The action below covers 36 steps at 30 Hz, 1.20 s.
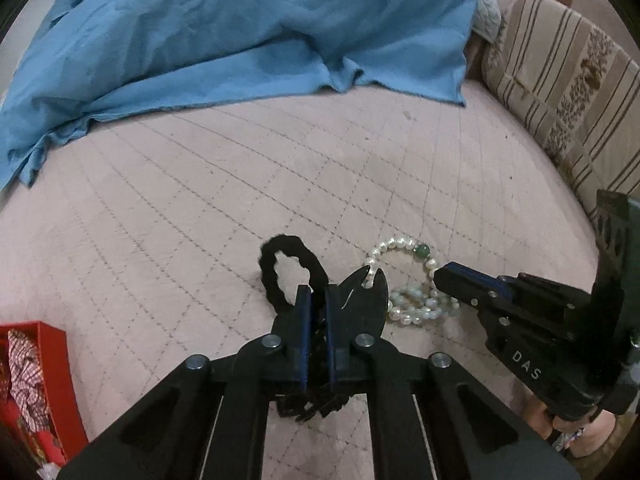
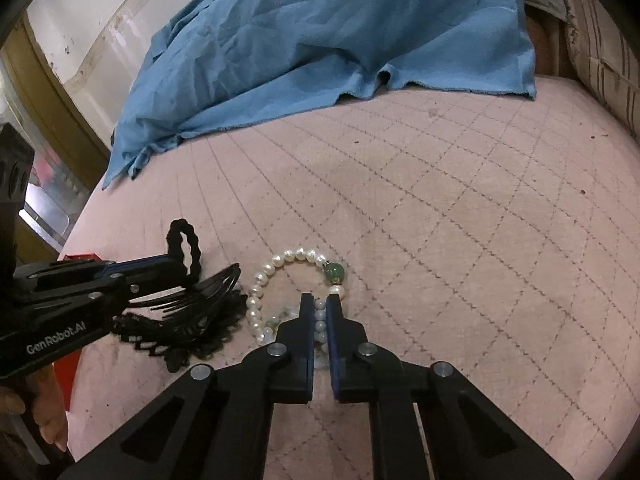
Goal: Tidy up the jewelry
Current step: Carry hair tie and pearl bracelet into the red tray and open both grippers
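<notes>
A black hair tie [image 1: 280,264] lies on the pink quilted bed, and my left gripper [image 1: 317,294] is shut on its near side. From the right wrist view the same hair tie [image 2: 184,240] stands up at the tip of the left gripper [image 2: 182,266]. A black hair claw [image 1: 368,296] rests just to its right, over black lace [image 2: 180,340]. A pearl bracelet [image 2: 296,256] with a green bead lies coiled with paler beads. My right gripper [image 2: 320,304] is shut on those beads. In the left wrist view the right gripper [image 1: 442,276] meets the pearl bracelet [image 1: 400,246] from the right.
A crumpled blue cloth [image 1: 240,32] covers the far part of the bed. A red box [image 1: 48,360] with checked fabric inside sits at the near left edge. A striped cushion [image 1: 560,80] borders the right side. A hand [image 2: 48,420] holds the left gripper's handle.
</notes>
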Motion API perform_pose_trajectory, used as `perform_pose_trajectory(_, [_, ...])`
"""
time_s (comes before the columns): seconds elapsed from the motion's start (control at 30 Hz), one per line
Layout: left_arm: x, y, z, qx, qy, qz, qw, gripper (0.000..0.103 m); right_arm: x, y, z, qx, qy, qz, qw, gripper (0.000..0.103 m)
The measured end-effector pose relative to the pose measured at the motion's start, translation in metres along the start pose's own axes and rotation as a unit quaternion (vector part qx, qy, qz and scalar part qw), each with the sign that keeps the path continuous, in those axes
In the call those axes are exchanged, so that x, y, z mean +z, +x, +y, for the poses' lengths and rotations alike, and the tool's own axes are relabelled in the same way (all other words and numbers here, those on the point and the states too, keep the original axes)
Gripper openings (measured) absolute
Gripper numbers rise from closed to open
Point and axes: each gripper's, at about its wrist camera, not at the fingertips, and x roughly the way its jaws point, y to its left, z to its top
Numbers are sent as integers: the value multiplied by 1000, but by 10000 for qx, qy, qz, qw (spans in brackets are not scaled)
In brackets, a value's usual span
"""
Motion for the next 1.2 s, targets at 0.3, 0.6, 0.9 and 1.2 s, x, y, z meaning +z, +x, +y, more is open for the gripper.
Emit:
perform_pose_trajectory(0.3, [-10, -40, 6, -174, -212, -321, 9991, 6, 7, -26, -11, 363, 370, -382, 9979, 7])
perform_pose_trajectory(0.6, [-45, -86, 7, -440, -342, -588, 9967, 6, 10, -17, 2, 54, -162, -415, 9990, 25])
perform_pose_trajectory(0.9, [-85, -87, 20, -627, -616, -339, 9956, 6, 22, 23, 15, -107, -1017, -52, 9947, 33])
perform_pose_trajectory(1.2, [-94, -80, 28, -595, -784, -277, 9948, 6, 23, 39, 26, -197, -1386, 173, 9900, 18])
